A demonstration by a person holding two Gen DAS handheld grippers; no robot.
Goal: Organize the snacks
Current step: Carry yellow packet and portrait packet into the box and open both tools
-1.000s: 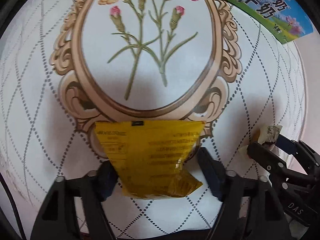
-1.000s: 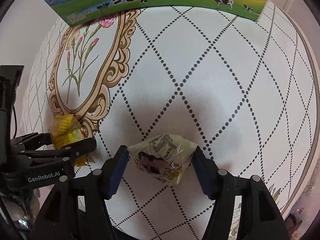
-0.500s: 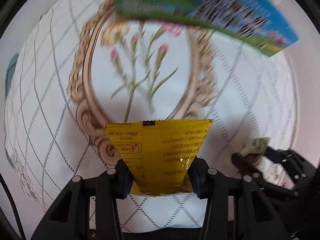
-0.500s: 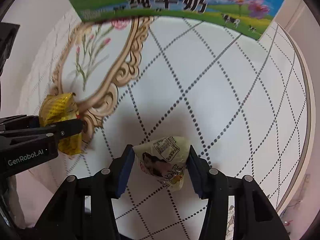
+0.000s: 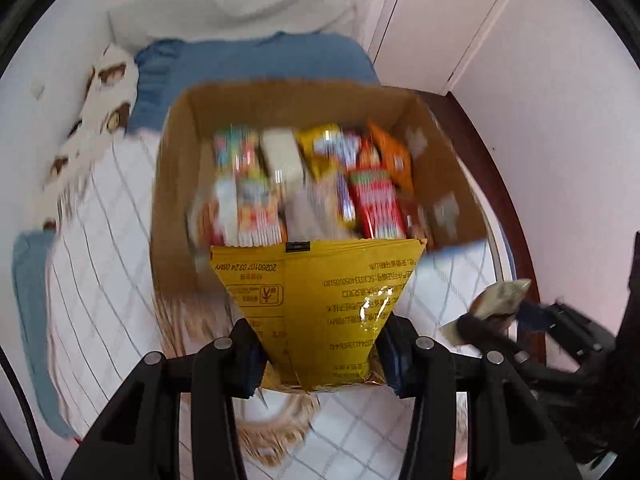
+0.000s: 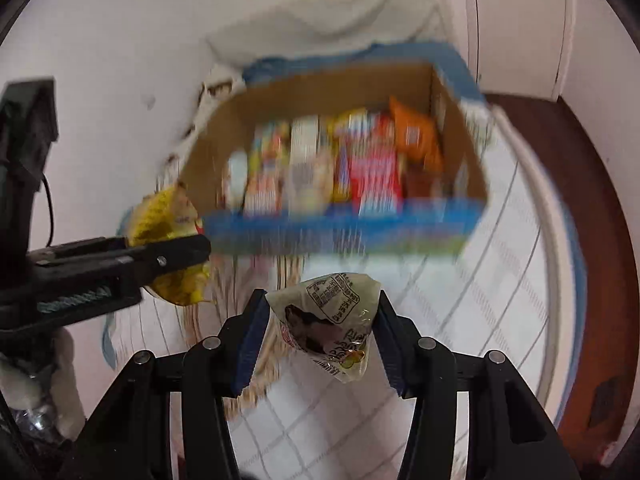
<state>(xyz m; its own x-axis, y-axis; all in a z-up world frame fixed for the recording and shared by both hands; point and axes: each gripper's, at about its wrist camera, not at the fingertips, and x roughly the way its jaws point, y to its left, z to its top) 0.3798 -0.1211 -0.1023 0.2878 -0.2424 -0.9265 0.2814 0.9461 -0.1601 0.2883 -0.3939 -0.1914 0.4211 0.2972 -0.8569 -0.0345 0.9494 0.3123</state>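
- The left tongs (image 5: 320,354) are closed on a yellow snack packet (image 5: 320,304); the right tongs (image 6: 320,340) are closed on a pale snack packet (image 6: 328,320).
- Both packets, which lay on the patterned tabletop (image 6: 460,320) a second ago, are now held clear of it.
- A cardboard box (image 5: 176,184), not visible into before, is now seen ahead, already filled with snacks; the view is blurred by motion.
- Transfer is judged under way; release over the box remains to be done.
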